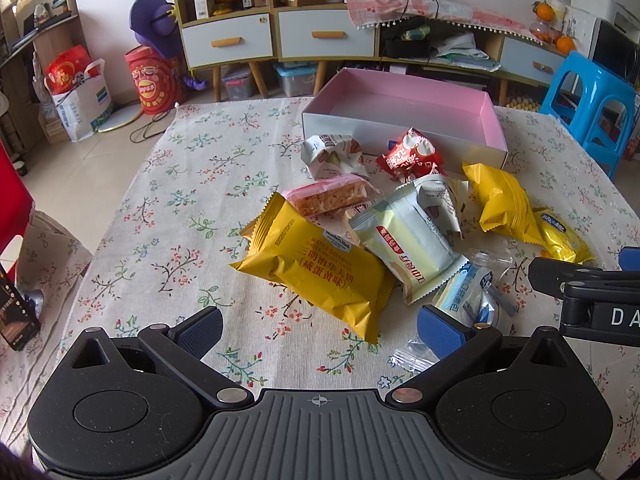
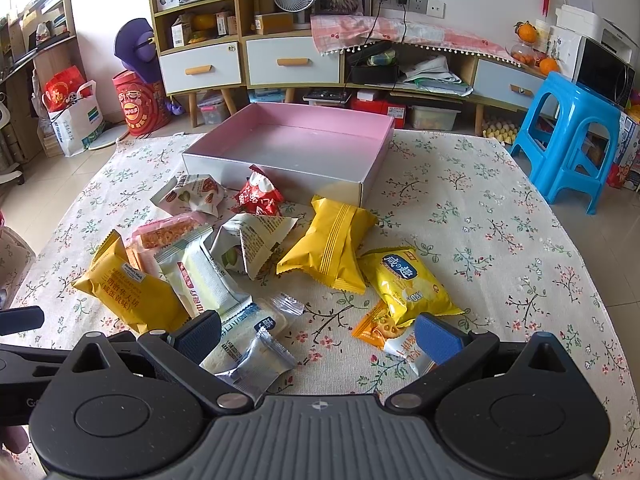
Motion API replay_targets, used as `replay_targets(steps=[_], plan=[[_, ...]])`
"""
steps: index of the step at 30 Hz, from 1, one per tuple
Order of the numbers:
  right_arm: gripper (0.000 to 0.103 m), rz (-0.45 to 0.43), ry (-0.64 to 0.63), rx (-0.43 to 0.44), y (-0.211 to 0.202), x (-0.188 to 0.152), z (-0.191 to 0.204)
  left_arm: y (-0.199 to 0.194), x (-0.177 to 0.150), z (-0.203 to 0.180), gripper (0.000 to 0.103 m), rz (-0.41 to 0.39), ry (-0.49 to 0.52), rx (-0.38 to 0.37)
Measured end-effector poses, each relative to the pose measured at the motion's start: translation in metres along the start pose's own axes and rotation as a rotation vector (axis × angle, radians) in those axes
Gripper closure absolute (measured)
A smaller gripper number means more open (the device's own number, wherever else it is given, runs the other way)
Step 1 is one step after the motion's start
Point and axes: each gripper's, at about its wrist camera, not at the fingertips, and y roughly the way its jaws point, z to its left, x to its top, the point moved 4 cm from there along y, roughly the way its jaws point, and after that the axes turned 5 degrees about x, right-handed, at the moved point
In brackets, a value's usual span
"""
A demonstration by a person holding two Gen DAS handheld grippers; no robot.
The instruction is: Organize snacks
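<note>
Snacks heaped in front of an empty pink box, both tongs released and holding nothing.

The pink-lined box point(image 2: 288, 140) sits at twelve o'clock on the floral tablecloth point(image 2: 500, 220), nothing in it as far as I can see, with the snack packets spilled just before its near wall. The left gripper point(image 1: 320, 332) hangs spread wide over the big yellow wafer packet point(image 1: 316, 276), which lies at its twelve o'clock, overlapped at its right end by the pale green packet point(image 1: 404, 248). The right gripper point(image 2: 318, 334) is likewise spread, with a clear-wrapped cake point(image 2: 248, 344) at its ten o'clock and an orange cracker packet point(image 2: 376, 326) at two. I would take the yellow wafer first: close across its short width near the middle, lift straight up so the neighbours don't drag, then carry it to the box's far corner.
</note>
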Motion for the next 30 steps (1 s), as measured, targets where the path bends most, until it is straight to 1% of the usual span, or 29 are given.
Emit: replay_targets(steps=[20,23,25,27,30], plan=[[0.008,0.014,-0.018,-0.019,0.000,-0.001,0.000,0.003,0.000,0.003,0.000,0.000,0.008,0.014],[0.008,0.001,-0.041,-0.034,-0.001,0.004,-0.002,0.002,0.004,0.007,0.000,-0.027,0.012,0.035],[0.008,-0.021,-0.058,-0.037,-0.003,0.010,-0.006,0.000,0.011,0.008,0.000,-0.063,0.042,0.049],[0.008,-0.025,-0.053,-0.030,-0.003,0.018,-0.014,-0.001,0.017,0.009,0.000,-0.097,0.077,0.060],[0.008,-0.006,-0.024,-0.017,-0.001,0.027,-0.027,-0.001,0.026,0.013,0.000,-0.119,0.104,0.034]])
